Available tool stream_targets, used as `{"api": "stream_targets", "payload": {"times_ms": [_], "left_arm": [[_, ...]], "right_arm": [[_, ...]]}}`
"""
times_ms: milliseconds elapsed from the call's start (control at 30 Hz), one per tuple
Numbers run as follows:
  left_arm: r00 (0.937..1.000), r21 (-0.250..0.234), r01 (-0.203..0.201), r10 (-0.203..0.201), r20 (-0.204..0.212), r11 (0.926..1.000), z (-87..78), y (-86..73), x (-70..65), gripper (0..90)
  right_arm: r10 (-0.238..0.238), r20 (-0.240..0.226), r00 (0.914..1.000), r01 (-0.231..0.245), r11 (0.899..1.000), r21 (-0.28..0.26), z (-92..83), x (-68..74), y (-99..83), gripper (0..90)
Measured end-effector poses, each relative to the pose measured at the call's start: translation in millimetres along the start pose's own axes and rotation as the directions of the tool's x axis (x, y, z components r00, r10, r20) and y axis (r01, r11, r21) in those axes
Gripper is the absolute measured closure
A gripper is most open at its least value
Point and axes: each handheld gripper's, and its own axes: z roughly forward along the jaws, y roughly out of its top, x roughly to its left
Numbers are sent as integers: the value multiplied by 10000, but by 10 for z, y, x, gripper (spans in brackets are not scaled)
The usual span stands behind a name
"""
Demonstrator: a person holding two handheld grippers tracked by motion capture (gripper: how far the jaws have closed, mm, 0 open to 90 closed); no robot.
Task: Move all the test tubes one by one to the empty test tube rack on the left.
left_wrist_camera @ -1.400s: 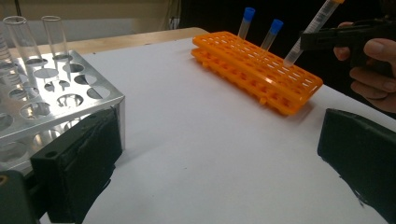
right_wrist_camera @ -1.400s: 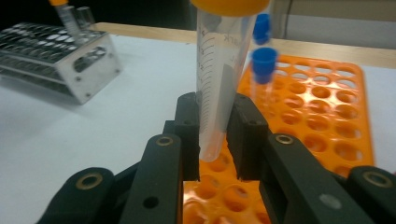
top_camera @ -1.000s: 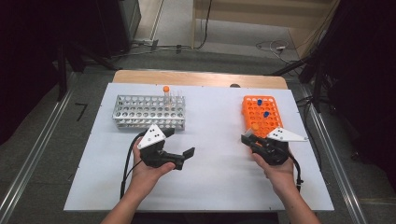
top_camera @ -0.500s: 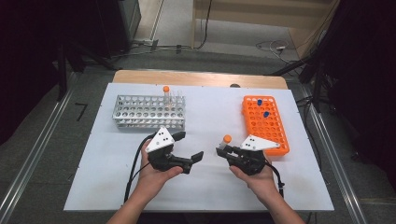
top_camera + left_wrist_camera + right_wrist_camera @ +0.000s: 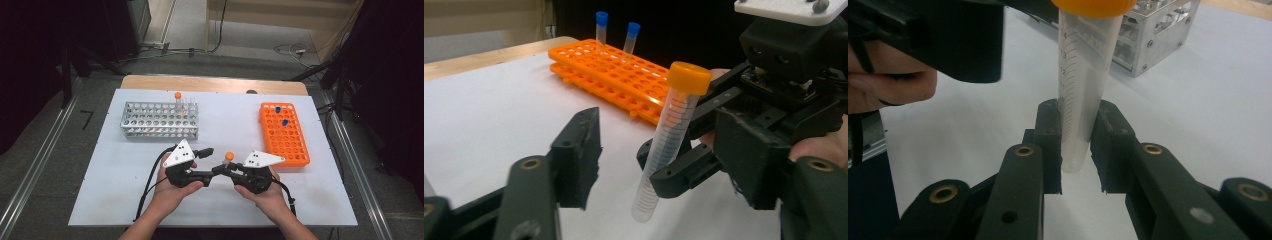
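From above, my right gripper clamps an orange-capped tube upright at mid-table, offering it to my left gripper. Left gripper view: its jaws, half-open and just now closing, flank the tube without touching, ready to take over. Right gripper view: pads pinch the tube's lower end, leaving the upper part free
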Motion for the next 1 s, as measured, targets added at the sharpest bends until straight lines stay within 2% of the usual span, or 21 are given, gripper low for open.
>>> {"api": "stream_targets", "payload": {"times_ms": [167,500,600,800,867,1000], "left_arm": [[9995,105,-129,126,303,9999,20,-7,-21,509],[9975,348,-370,348,615,9987,69,-11,-65,678],[9972,354,-541,522,529,9979,70,-11,-75,714],[9982,252,-524,516,317,9983,50,-4,-51,749],[9985,154,-470,466,291,9988,36,1,-33,750],[9996,41,-289,288,72,9996,-23,17,49,751]], "right_arm": [[-99,-151,9998,99,9999,43,14,39,11,730],[-381,-566,9977,390,9991,143,43,139,34,729],[-411,-628,9972,422,9990,159,52,142,35,730],[-309,-670,9973,318,9994,126,44,126,33,722],[-425,-607,9973,430,9990,80,41,128,32,658],[-518,-745,9959,510,9986,-128,9,96,25,416]]}}
